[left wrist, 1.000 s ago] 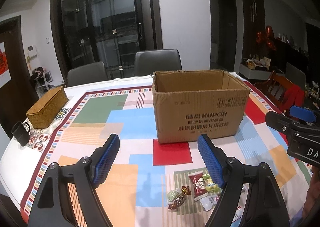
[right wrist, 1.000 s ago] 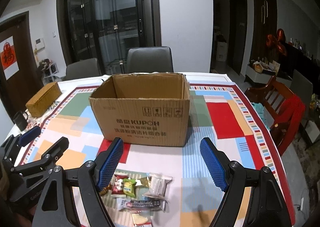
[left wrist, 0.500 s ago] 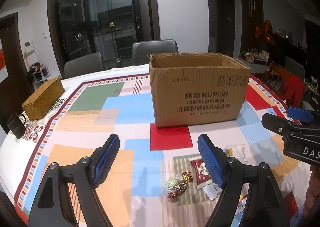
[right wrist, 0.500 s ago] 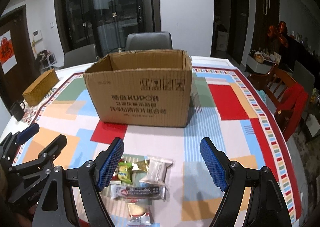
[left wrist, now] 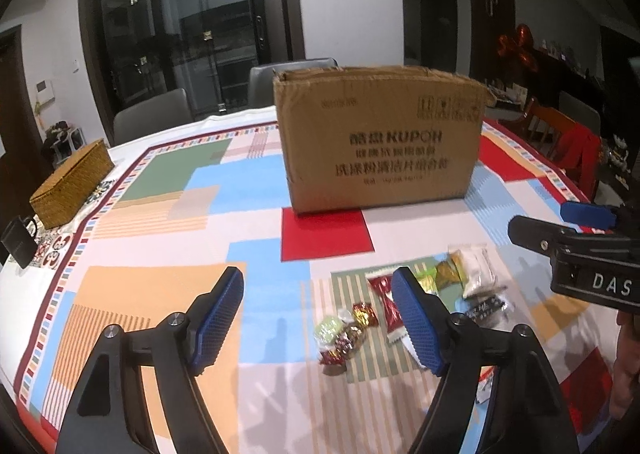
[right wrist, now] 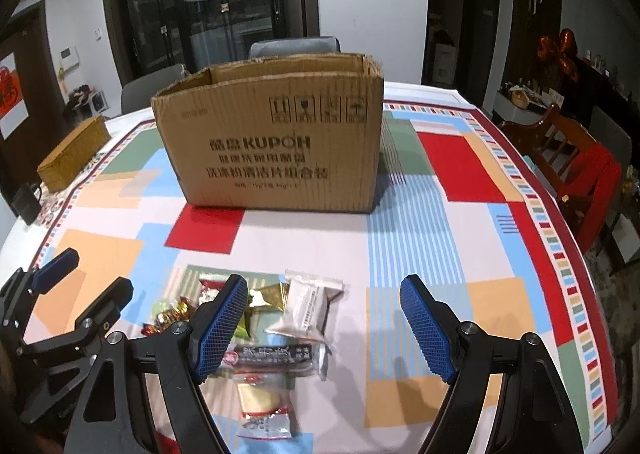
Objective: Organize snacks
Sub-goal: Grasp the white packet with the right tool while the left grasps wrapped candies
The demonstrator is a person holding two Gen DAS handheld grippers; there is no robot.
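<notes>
An open brown cardboard box (left wrist: 380, 141) (right wrist: 272, 141) stands mid-table. A pile of wrapped snacks lies in front of it: small candies (left wrist: 344, 330), a red packet (left wrist: 386, 294), a white packet (right wrist: 312, 302), a dark bar (right wrist: 272, 356) and a biscuit packet (right wrist: 260, 410). My left gripper (left wrist: 316, 274) hovers over the cloth left of the pile, its jaws closing with nothing between them. My right gripper (right wrist: 324, 282) is open above the white packet and the dark bar, touching neither. Each gripper shows at the edge of the other's view.
A wicker box (left wrist: 72, 181) and a black mug (left wrist: 18, 242) sit at the table's left edge. Grey chairs (right wrist: 296, 47) stand behind the table, and a wooden chair with red cloth (right wrist: 580, 173) on the right. The patterned tablecloth (right wrist: 440, 221) covers the table.
Both grippers have come down toward the table, so the snacks and the box look larger and nearer. The left jaws have narrowed slightly.
</notes>
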